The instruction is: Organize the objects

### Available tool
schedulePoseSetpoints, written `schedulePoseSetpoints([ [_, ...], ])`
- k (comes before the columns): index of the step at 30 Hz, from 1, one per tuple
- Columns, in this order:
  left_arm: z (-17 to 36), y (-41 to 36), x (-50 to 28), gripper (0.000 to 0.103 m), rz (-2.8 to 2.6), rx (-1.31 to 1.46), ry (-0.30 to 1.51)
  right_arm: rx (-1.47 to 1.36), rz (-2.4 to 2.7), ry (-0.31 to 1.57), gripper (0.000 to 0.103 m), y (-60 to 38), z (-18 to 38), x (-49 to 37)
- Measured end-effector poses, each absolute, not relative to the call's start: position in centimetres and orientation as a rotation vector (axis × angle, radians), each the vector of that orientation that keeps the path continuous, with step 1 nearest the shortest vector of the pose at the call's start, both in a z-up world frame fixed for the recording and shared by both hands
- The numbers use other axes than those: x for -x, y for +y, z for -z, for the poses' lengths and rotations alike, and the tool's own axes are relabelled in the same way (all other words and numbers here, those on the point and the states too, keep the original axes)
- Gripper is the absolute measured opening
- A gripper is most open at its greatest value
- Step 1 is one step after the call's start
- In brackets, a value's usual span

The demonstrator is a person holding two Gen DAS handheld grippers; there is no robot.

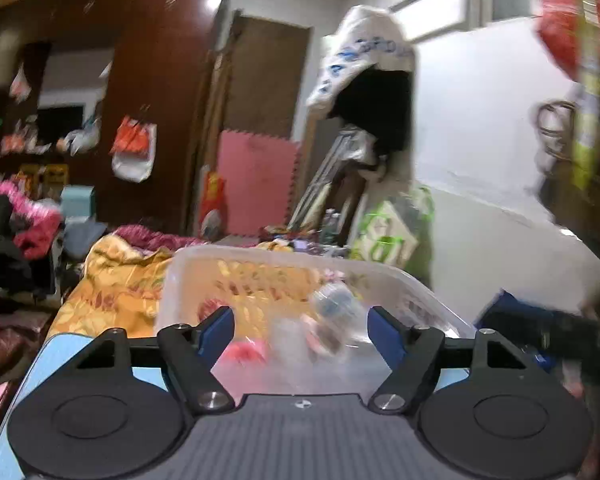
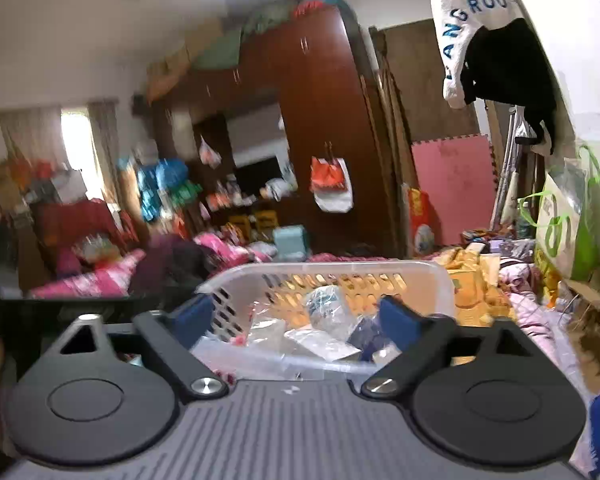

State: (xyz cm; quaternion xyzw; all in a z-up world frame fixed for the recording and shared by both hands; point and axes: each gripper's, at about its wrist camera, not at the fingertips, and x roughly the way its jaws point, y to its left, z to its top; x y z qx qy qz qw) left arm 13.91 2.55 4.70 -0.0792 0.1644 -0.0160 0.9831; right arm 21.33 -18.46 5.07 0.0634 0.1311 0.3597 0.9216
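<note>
Both grippers, left [image 1: 300, 318] and right [image 2: 296, 310], hovered with fingers spread, empty, just before the basket [image 2: 440, 276]. Basket sat on the bed, on an orange quilt [image 1: 112, 280]. It already held clear bags [image 2: 328, 308] and a pink item [image 1: 246, 350]. Judged partly done. Clothes [image 2: 100, 276] cluttered the bed beyond; wardrobe [image 2: 320, 120] behind.

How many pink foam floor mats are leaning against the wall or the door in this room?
1. The pink foam floor mat stands upright beside the brown wooden door, behind the translucent plastic basket. The left wrist view shows the same mat. More may be hidden behind clutter.
</note>
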Motion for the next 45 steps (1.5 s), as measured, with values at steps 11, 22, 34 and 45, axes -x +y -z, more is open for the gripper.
schedulePoseSetpoints([
  [11,2.7,-4.7,-13.1,0.068,0.033,-0.041,0.539,-0.188,-0.662,0.296,0.103,-22.1,-2.2,-18.7],
  [22,3.5,1.2,-9.7,0.040,-0.031,0.055,0.482,-0.061,-0.738,0.515,0.103,-15.2,2.7,-19.8],
  [34,4.0,6.7,-9.9,0.040,-0.055,0.183,0.454,0.117,-0.708,0.628,0.065,-7.4,5.0,-21.9],
  [45,4.3,6.9,-9.5,0.040,-0.040,0.200,0.460,0.092,-0.659,0.620,0.048,-8.7,5.1,-21.8],
])
